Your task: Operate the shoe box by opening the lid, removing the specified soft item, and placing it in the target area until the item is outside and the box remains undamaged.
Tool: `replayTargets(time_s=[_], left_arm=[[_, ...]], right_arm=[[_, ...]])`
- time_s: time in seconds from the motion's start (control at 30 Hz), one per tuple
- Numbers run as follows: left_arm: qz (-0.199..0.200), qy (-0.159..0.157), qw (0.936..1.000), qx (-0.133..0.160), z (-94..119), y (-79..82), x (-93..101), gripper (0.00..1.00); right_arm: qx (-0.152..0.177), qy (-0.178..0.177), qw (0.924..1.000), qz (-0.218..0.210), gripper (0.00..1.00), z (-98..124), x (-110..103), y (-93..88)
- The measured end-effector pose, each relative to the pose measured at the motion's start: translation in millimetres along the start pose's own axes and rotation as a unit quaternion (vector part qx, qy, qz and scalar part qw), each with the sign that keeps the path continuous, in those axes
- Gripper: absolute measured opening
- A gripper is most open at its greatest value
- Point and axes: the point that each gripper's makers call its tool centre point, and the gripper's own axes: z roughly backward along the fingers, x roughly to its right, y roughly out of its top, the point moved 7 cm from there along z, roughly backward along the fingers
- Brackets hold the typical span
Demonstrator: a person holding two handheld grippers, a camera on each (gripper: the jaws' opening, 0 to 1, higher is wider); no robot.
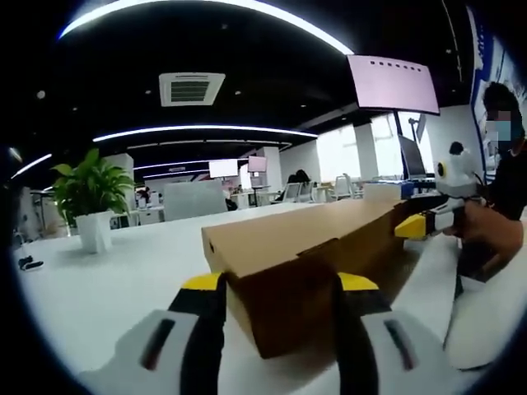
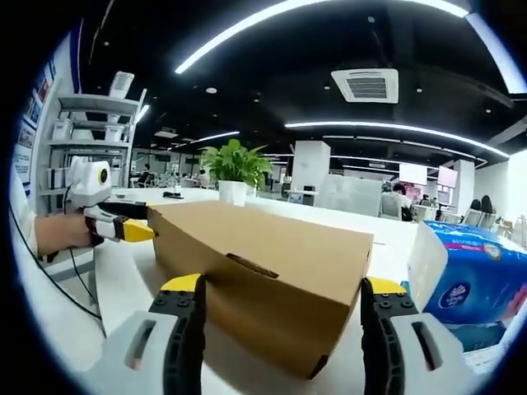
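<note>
A brown cardboard shoe box (image 1: 313,247) lies on the white table (image 1: 115,271) with its lid down. My left gripper (image 1: 280,284) is open, its yellow-tipped jaws standing on either side of the box's near end. At the far end of the box, a hand holds my right gripper (image 1: 422,224), its yellow tip against the cardboard. In the right gripper view the same box (image 2: 272,255) runs away from me. My right gripper (image 2: 283,285) is open and straddles its near end. My left gripper (image 2: 123,226), held by a hand, is at the far corner.
A blue tissue pack (image 2: 469,284) lies just right of the box. A potted plant (image 1: 90,193) stands on the table further off, also seen as the plant (image 2: 235,169). A shelf unit (image 2: 90,132) stands at the left. A person (image 1: 504,164) is beside the table.
</note>
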Motion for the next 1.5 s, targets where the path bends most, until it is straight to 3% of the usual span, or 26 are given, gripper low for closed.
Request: replayTargets(time_s=[0.2,0.3,0.53,1.17,1.5], left_arm=[[-0.001,0.0,1.0,0.001,2.6,0.2,3.6,0.53],[-0.022,-0.001,0.9997,-0.006,4.7,-1.4,6.0,0.52],[-0.003,0.0,1.0,-0.002,5.0,0.5,6.9,0.52],[-0.006,-0.002,0.9999,-0.01,7.2,2.0,12.7,0.52],[-0.004,-0.002,1.0,0.002,8.0,-0.9,13.1,0.52]], right_arm=[[0.002,-0.001,1.0,0.0,0.78,3.7,0.2,-1.0],[0.003,0.001,1.0,-0.001,0.78,5.5,0.8,-1.6],[0.005,0.001,1.0,-0.002,0.78,6.9,1.4,-1.9],[-0.006,0.002,1.0,-0.004,0.78,16.0,0.7,1.3],[0.002,0.006,1.0,-0.004,0.8,17.7,-0.3,-0.1]])
